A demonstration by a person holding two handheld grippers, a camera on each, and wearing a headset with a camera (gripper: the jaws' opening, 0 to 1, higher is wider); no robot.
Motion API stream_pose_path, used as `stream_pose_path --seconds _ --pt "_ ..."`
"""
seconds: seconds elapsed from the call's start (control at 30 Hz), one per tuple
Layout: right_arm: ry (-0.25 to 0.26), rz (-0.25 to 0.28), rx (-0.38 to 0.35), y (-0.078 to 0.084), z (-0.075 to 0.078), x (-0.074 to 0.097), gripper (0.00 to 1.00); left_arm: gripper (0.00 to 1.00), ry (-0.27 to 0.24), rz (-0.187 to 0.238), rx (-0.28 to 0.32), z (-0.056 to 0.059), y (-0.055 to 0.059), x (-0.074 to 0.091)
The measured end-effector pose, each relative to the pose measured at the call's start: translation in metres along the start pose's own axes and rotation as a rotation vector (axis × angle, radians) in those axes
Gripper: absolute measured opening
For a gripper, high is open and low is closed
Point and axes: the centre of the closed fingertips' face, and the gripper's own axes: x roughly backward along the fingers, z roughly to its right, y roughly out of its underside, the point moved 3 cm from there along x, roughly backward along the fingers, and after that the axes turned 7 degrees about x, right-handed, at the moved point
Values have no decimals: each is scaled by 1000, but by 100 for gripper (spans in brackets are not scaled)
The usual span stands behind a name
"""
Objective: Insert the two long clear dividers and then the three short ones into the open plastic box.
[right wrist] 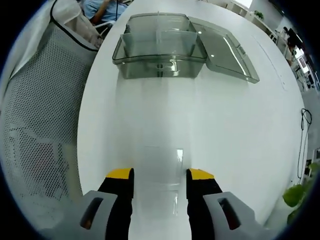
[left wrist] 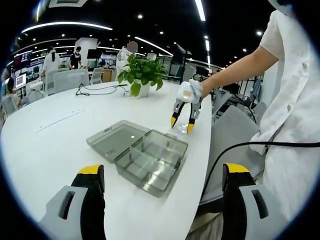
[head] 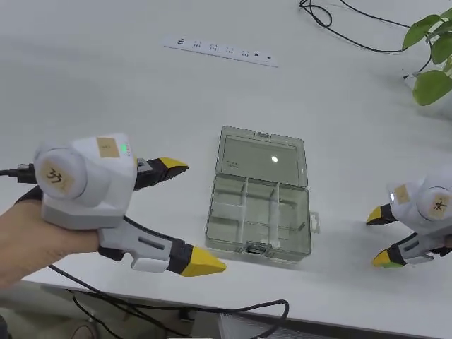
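Note:
The clear plastic box (head: pixel 258 219) lies open in the middle of the white table, its lid (head: pixel 261 159) folded flat behind it. Clear dividers (head: pixel 244 203) stand inside and split it into compartments. My left gripper (head: pixel 191 215) hovers just left of the box, jaws wide open and holding nothing. In the left gripper view the box (left wrist: pixel 150 160) sits a little ahead of the open left gripper (left wrist: pixel 162 172), with the right gripper (left wrist: pixel 181 124) beyond it. My right gripper (head: pixel 379 238) is off to the right of the box, open and holding nothing. The right gripper view has the box (right wrist: pixel 157 47) farther ahead of the right gripper (right wrist: pixel 160 175).
A white power strip (head: pixel 220 51) lies at the back of the table, with black cables (head: pixel 339 25) and a potted plant (head: pixel 431 56) at the back right. The table's front edge runs close below the box. A mesh chair (right wrist: pixel 40 125) stands beside the table.

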Motion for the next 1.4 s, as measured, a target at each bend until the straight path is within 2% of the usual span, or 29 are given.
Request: stream_pose_path --seconds 0.2,0.27,0.57,0.83,1.0,1.13,1.4 --pt "16 -16 20 2 3 1 38 100 -1 1 3 -1 1 0" --pt "15 -19 29 2 2 2 33 100 0 0 3 -1 1 0" --pt "22 -18 24 7 6 2 33 99 -2 -3 2 0 2 2" --pt "39 -11 30 -1 3 9 33 99 -3 1 -1 0 0 4" --pt "66 -1 39 -11 2 21 33 98 -2 7 0 0 -4 4" --pt "96 27 37 -26 2 38 33 98 -2 14 2 1 -9 4" --pt "165 72 59 -54 4 68 33 95 6 40 22 3 -26 1"
